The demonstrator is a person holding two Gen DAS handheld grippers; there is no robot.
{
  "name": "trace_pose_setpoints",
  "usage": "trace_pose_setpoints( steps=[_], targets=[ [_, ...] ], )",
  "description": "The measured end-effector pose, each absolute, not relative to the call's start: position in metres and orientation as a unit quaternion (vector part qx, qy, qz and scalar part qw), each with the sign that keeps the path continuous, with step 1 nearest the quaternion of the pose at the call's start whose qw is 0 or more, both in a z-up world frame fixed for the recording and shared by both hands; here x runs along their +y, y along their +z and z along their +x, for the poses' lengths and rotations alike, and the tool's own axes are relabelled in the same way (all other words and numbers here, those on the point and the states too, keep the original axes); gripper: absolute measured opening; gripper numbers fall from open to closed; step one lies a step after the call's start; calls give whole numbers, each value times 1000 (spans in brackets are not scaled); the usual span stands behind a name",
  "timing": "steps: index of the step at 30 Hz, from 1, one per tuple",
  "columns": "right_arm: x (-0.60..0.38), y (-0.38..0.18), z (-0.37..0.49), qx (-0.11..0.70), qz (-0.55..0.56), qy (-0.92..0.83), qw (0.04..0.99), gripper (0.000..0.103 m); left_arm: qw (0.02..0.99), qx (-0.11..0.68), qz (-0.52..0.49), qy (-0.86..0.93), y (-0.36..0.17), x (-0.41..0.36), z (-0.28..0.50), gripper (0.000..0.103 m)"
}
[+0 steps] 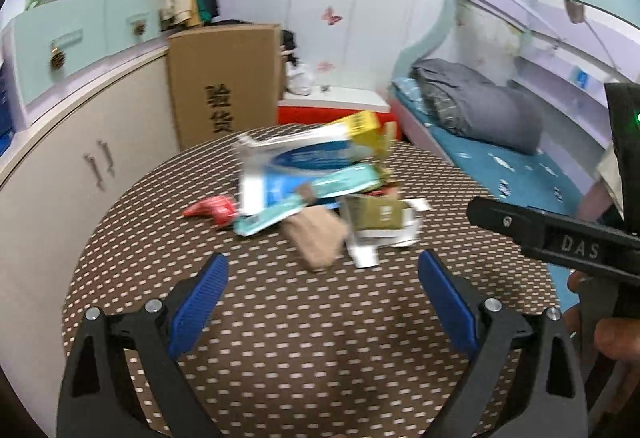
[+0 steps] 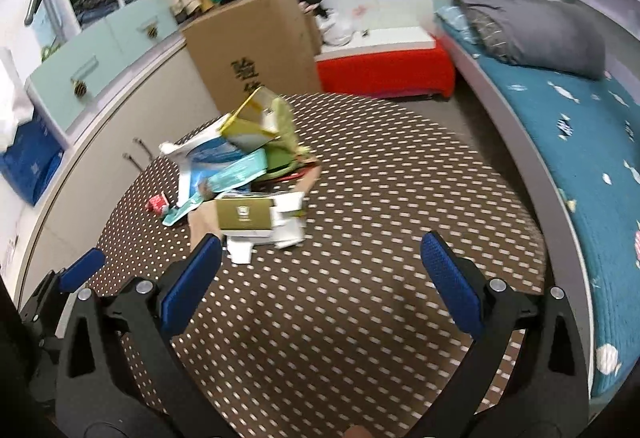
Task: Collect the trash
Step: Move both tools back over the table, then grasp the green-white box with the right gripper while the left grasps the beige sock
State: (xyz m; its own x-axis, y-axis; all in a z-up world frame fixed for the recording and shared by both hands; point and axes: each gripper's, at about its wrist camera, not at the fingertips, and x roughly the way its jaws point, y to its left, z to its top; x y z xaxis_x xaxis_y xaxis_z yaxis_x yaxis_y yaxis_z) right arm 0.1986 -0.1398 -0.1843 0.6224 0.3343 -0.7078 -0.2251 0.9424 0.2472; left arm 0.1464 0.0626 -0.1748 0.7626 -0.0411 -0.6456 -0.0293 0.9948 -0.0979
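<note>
Both your left gripper (image 1: 323,274) and right gripper (image 2: 320,258) are wide open and empty; the loose trash pile (image 1: 316,182) ahead could scatter if you clip its overhanging top boxes.

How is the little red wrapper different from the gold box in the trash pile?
The crumpled red wrapper is small, soft and scrunched; the flat gold cardboard box is bigger with straight edges. The red wrapper sits at the pile's left edge, mostly on the dotted brown tablecloth; the gold box rests on white paper scraps at the pile's right side. Both lie on the table, and neither gripper touches them.
</note>
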Motion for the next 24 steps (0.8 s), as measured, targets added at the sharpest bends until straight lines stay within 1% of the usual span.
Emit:
trace_pose_setpoints(
  steps=[7,12,13,14,15,24],
  targets=[
    [-90,-212,235,441,49,174,879,97,930,360,-61,35,-190,99,146,93],
    [-79,-226,254,447,70,186,872,97,926,368,-72,39,-196,110,157,93],
    [-81,-228,256,447,78,189,871,95,926,370,-72,38,-197,111,161,93],
    [-81,-229,258,449,83,190,869,76,925,371,-71,38,-198,110,164,93],
    [-82,-230,260,451,89,190,867,69,925,373,-69,34,-199,108,168,93],
    [-127,-216,233,426,94,180,882,68,918,394,-40,-8,-213,68,209,93]
  ],
)
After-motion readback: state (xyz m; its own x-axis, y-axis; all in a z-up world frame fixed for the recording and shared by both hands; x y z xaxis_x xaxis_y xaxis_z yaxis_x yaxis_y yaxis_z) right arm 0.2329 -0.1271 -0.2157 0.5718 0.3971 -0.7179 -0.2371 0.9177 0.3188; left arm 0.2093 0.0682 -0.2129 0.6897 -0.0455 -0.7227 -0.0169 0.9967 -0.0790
